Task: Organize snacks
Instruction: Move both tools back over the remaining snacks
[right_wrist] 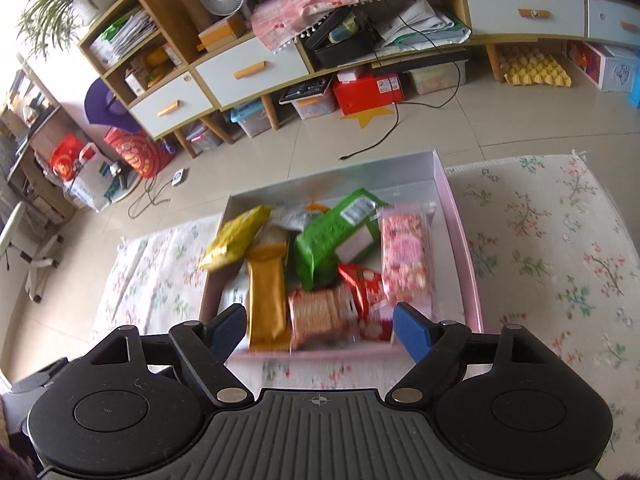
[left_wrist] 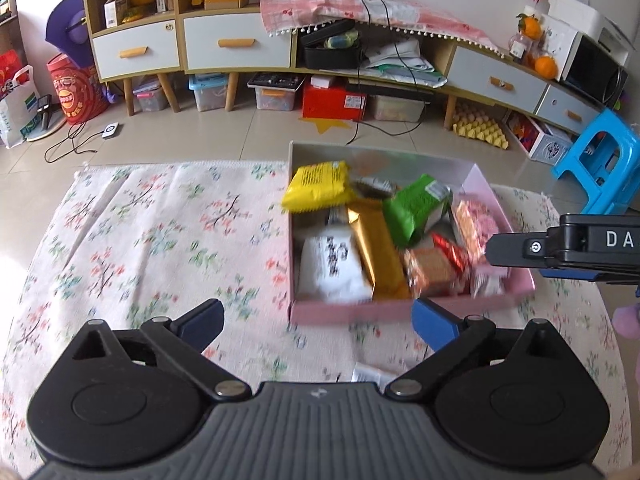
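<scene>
A pink box [left_wrist: 360,312] [right_wrist: 460,216] on the floral cloth holds several snack packs: a yellow pack [left_wrist: 318,190] [right_wrist: 236,242], a gold bar [left_wrist: 378,248] [right_wrist: 266,292], a green pack [left_wrist: 418,208] [right_wrist: 336,236], a white pack [left_wrist: 332,264], an orange cracker pack [left_wrist: 434,272] [right_wrist: 320,314], a red pack [right_wrist: 362,280] and a pink pack [left_wrist: 474,222] [right_wrist: 404,252]. My left gripper [left_wrist: 318,322] is open and empty over the cloth, just before the box's near left corner. My right gripper [right_wrist: 318,330] is open and empty above the box's near edge; its body shows in the left wrist view [left_wrist: 568,246].
The floral cloth [left_wrist: 160,232] [right_wrist: 552,240] covers the table around the box. A white wrapper [left_wrist: 370,376] lies on the cloth under my left gripper. Beyond are tiled floor, a low cabinet [left_wrist: 240,40] with drawers, storage bins and a blue stool [left_wrist: 604,160].
</scene>
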{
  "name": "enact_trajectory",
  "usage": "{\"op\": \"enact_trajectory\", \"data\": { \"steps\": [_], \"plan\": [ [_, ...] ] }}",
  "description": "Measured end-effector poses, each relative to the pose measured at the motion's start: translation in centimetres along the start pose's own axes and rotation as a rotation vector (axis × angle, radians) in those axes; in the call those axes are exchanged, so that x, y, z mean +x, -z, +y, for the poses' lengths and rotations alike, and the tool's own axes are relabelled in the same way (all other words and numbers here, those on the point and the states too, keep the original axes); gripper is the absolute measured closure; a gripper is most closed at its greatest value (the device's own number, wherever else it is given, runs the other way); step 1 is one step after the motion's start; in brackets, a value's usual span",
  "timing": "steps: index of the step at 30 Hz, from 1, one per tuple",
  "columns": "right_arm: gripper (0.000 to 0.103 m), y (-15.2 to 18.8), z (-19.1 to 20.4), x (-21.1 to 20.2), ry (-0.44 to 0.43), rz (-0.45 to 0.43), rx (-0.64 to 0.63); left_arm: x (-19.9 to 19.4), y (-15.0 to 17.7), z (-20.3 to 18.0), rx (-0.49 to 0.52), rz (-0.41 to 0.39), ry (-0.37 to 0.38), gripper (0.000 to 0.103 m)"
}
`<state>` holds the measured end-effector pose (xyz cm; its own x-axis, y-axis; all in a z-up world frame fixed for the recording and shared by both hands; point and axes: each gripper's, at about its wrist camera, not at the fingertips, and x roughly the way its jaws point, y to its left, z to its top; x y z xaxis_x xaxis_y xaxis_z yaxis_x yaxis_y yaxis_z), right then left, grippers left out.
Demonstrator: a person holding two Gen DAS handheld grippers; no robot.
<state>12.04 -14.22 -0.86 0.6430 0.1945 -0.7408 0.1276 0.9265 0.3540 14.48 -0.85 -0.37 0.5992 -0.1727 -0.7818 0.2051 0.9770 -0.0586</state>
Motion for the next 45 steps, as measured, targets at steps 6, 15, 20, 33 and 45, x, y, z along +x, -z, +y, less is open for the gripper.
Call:
{"op": "enact_trajectory", "data": {
  "steps": [6, 15, 20, 33, 45],
  "plan": [
    [0.019, 3.0, -0.1, -1.7, 0.008, 0.007, -0.025, -1.4, 2.1, 0.5, 0.007, 0.024, -0.024, 0.002],
    [0.019, 7.1, -0.6, -2.3, 0.006, 0.031, -0.027, -1.9, 5.0, 0.6, -0.003, 0.039, -0.014, 0.000],
    [0.017, 8.8, -0.8, -1.5, 0.013, 0.050, -0.030, -1.6, 6.4, 0.4, 0.030, 0.031, -0.025, 0.000],
    [0.017, 10.3, 0.4, 1.8, 0.066, 0.123, -0.026, 0.3, 8.3, -0.7, 0.158, 0.084, -0.011, 0.000],
    [0.017, 10.1, 2.6, 4.9, 0.112, 0.079, -0.108, 1.5, 8.6, -1.0, 0.204, 0.108, -0.010, 0.004]
  ]
}}
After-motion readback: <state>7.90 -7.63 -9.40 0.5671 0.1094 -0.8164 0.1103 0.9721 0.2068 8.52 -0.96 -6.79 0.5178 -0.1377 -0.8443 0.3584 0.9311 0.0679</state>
